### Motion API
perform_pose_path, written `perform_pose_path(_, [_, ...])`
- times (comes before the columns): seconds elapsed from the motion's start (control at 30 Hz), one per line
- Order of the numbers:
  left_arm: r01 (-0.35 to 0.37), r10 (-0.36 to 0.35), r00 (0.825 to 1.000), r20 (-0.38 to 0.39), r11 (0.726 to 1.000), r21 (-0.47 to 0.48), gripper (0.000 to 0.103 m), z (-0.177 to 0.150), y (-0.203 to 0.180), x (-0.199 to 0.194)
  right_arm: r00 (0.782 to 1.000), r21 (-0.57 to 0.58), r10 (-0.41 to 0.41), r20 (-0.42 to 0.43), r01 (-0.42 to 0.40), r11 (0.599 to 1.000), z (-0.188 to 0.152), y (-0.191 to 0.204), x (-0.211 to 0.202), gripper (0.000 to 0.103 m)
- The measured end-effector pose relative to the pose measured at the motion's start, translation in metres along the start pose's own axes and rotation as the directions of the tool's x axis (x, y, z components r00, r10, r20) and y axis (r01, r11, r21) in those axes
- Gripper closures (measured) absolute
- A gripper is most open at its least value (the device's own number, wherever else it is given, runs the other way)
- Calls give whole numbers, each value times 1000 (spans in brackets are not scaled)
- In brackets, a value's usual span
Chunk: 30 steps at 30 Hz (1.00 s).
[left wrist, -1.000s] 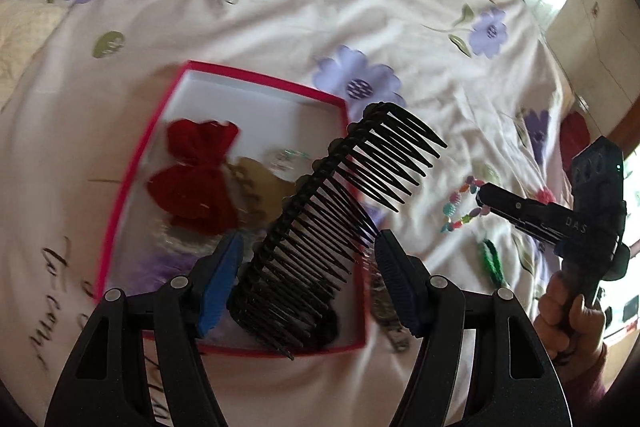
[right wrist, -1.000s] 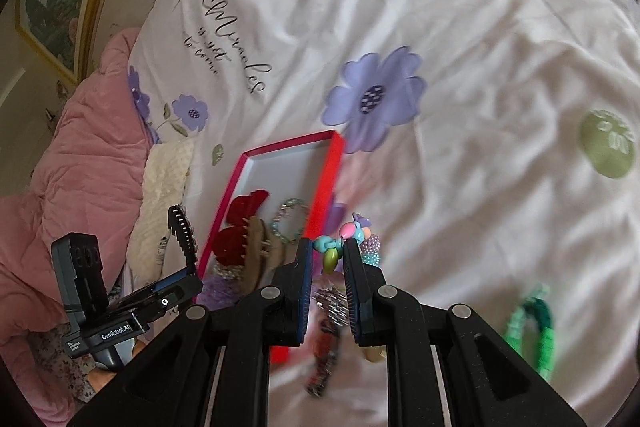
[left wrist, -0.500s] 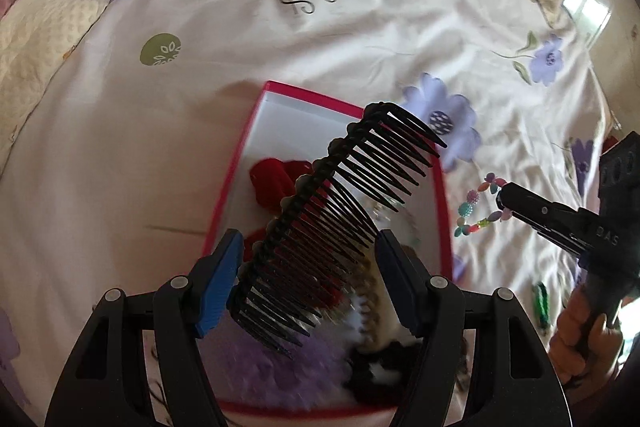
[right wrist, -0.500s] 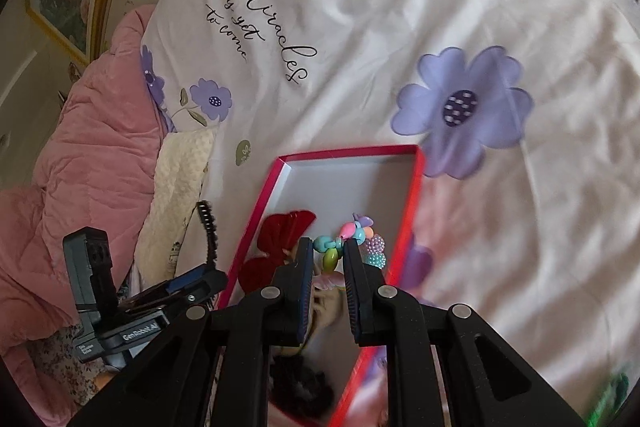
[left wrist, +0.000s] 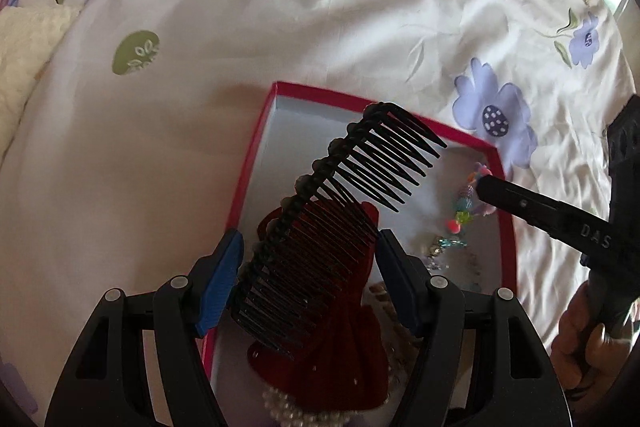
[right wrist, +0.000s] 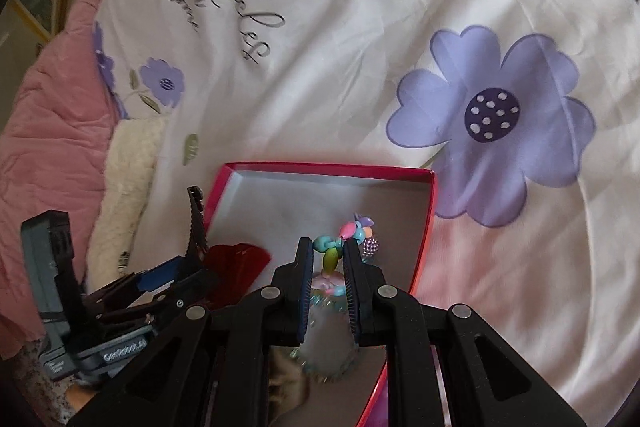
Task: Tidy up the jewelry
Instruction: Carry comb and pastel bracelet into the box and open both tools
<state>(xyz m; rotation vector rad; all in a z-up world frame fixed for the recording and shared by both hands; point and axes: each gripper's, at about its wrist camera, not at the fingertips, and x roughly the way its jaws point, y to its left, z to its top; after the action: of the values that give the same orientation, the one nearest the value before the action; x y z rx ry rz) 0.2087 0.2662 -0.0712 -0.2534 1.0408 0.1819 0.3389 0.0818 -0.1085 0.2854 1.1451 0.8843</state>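
Red-rimmed box: lies open on flowered bedsheet, receiving the jewelry.
Left gripper: fingers clamp black comb by its near end, above the box, likely for release.
Right gripper: fingers pinch bead bracelet, dangling over the box's right side.

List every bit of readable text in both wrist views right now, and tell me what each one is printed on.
"Miracles": black script on the white floral bedsheet.
"y yet to come": smaller script beside it, only roughly legible.
"DAS": on the black arm of the right tongs.
"GenRobot.AI": on the grey body behind the left tongs, small and partly blurred.
A white label lower on that body is too small to read.
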Motion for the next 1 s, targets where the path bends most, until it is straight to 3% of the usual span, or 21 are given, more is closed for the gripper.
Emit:
perform_pose_path(0.13, [-32,32,999,5,999,35,32,1,-6,6,1000,10,4,-30,-4,1000,1,-5,17,88])
perform_pose_path(0.63, [-90,91,996,-4,992,85,28,7,-18,12,999,15,34,-31,-34,999,6,-3,23,83])
perform_pose_path(1.0, [-86,88,996,-29,994,63,24,10,-17,8,997,45,75,-13,-74,996,3,-10,6,67])
